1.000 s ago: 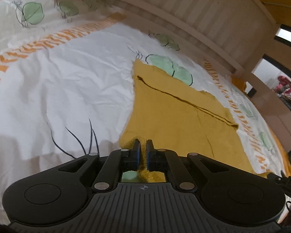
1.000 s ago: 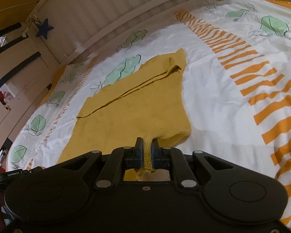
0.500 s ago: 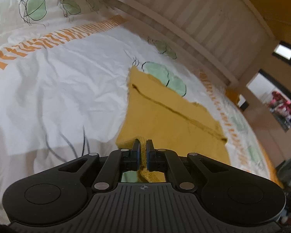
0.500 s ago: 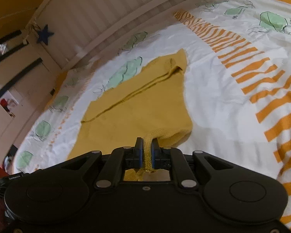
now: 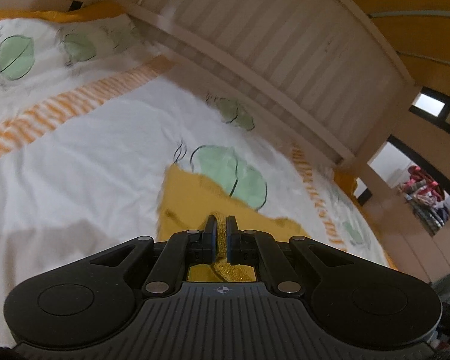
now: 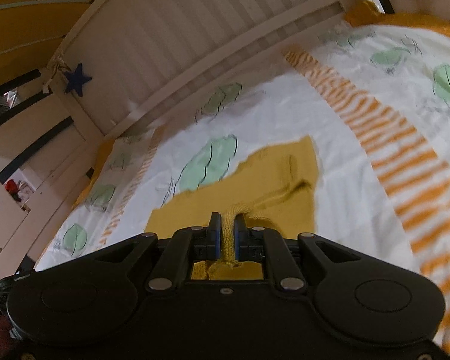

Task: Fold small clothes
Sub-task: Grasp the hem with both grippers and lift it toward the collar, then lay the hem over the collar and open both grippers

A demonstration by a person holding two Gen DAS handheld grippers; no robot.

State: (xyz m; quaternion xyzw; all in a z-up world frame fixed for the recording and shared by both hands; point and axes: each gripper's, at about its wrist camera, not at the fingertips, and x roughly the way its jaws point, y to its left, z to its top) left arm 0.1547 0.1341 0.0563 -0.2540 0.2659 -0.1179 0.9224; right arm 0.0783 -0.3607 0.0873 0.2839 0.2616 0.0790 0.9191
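A mustard-yellow knit garment [image 5: 183,198] lies on a white bedspread, also seen in the right wrist view [image 6: 273,177]. My left gripper [image 5: 221,225] is shut on a ribbed edge of the garment, pinched between its fingers. My right gripper [image 6: 227,223] is shut on another ribbed edge of the same garment. Both held edges are lifted over the far part of the garment, which lies flat on the bed. Most of the near part of the garment is hidden under the grippers.
The bedspread [image 5: 90,156] has green leaf prints and orange striped bands [image 6: 399,138]. A white slatted bed rail [image 5: 285,69] runs along the far side, also in the right wrist view [image 6: 195,48]. A blue star [image 6: 77,78] hangs on the post.
Both grippers have carried the held garment edges forward toward the rail. Less of the flat garment shows ahead of them now. Both stay shut.
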